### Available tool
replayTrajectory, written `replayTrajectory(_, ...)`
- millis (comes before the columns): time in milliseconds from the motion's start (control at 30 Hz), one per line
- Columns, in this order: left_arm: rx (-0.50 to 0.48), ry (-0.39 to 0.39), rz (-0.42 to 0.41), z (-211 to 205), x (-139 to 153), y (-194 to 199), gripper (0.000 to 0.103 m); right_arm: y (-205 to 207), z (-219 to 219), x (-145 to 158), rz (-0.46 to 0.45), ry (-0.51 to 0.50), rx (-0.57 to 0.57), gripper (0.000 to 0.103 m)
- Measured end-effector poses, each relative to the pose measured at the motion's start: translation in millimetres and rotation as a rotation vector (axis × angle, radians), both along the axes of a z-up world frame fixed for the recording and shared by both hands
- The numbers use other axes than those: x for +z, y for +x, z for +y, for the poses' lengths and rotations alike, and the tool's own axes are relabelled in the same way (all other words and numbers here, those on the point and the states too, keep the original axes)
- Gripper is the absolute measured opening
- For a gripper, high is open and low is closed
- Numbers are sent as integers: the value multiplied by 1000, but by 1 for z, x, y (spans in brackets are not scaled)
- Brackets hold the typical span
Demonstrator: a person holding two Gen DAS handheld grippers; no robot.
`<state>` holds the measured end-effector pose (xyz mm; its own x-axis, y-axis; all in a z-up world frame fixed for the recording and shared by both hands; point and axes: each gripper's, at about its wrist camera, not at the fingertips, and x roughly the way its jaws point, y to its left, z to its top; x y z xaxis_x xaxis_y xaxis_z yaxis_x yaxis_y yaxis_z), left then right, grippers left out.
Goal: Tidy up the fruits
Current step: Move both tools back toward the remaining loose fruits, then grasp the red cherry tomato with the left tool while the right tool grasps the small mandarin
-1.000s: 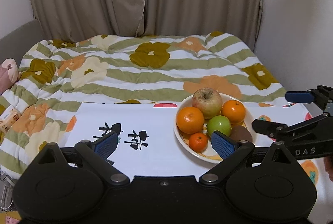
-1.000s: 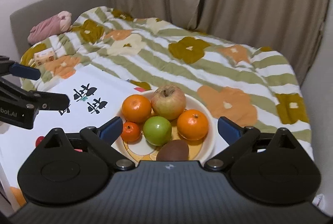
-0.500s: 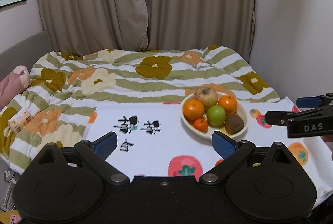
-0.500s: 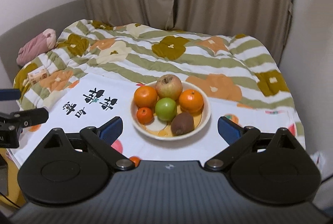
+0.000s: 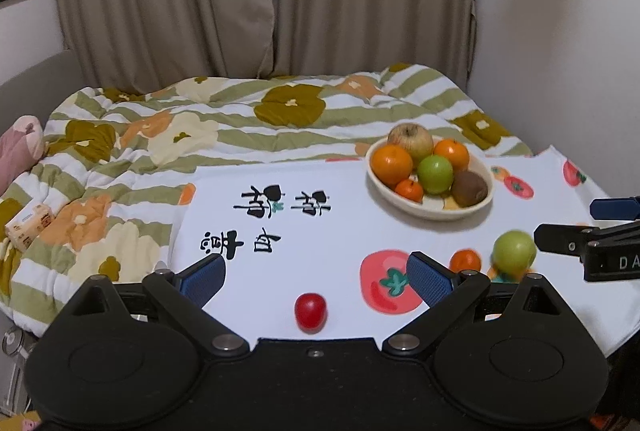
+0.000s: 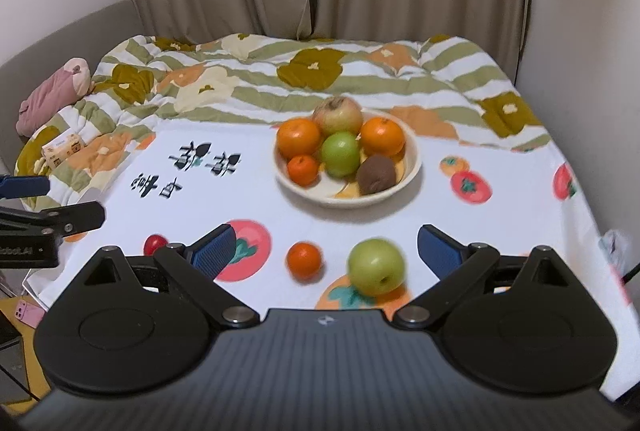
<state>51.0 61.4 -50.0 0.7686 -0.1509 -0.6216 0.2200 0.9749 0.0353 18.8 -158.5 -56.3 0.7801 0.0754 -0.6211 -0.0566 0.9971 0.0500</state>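
Three loose fruits lie on the white cloth [image 6: 500, 223] in front of the bowl [image 6: 412, 171], which sits at the centre of the right wrist view and already holds six fruits heaped together.

In the right wrist view, the right gripper [image 6: 326, 245] has its jaws wide apart and holds nothing. The loose green apple [image 6: 375, 266] lies low in the frame between the two blue pads, nearer the right-hand one, and the small orange [image 6: 305, 260] sits just left of it, also between the pads. Both are round, so there is no long axis to line up with. The small red fruit [image 6: 154, 243] peeks out at lower left, beyond the left pad.

In the left wrist view, the left gripper [image 5: 316, 281] is likewise spread and empty. The red fruit lies low in the centre of that frame, directly between its pads; the apple and orange sit at lower right, past the right pad and close to the other gripper's tips.

So the right hand looks better placed for the apple or orange, and the left hand for the red fruit. Each seems to need a short reach forward and down before closing, then a carry up-frame to the bowl.
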Motion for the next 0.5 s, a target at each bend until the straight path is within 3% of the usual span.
replayTrajectory(367,-56,44,79,15,-51,21,88,14,44,-57,56,14,-44,103)
replayTrajectory(500,-67,59,109,16,-69,32,77,27,53,-79,80,15,-56,95)
